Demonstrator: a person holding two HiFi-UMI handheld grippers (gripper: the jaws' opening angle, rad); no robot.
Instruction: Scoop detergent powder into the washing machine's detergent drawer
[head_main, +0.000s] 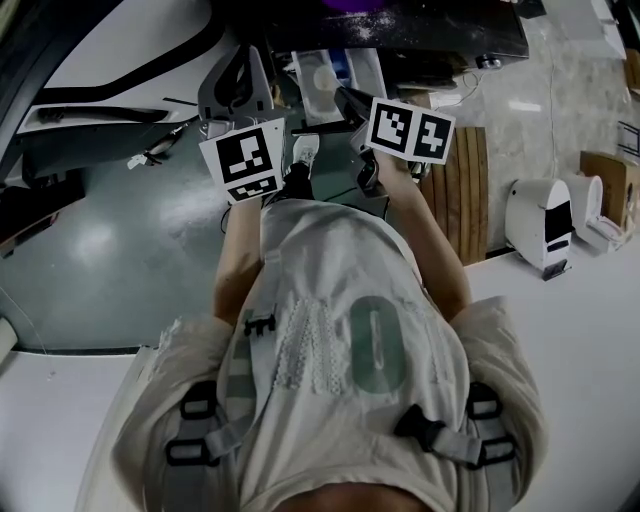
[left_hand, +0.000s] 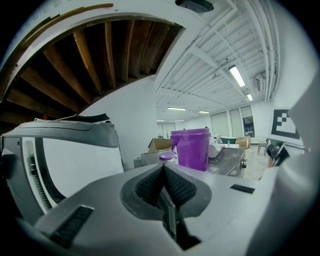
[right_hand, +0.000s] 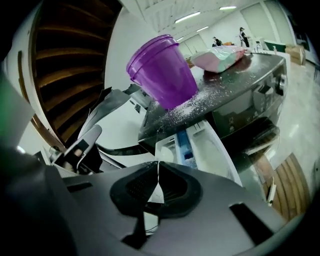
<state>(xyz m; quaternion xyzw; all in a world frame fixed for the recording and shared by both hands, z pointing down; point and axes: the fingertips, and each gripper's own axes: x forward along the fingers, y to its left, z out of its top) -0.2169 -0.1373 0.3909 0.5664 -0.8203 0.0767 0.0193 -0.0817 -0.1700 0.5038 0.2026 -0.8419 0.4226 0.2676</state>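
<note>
Two closed, empty: left gripper (left_hand: 164, 167), right gripper (right_hand: 158, 165), detergent drawer (right_hand: 210, 150) open ahead, purple bucket (right_hand: 162, 70) near washer (right_hand: 245, 75) edge

Showing large green "O" or zero on back of person's shirt (head_main: 340, 290); pale character beside it staying too blurred for reading.

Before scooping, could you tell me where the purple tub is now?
In the right gripper view the purple tub stands on top of the washing machine, near its left edge, above the open detergent drawer.
</note>
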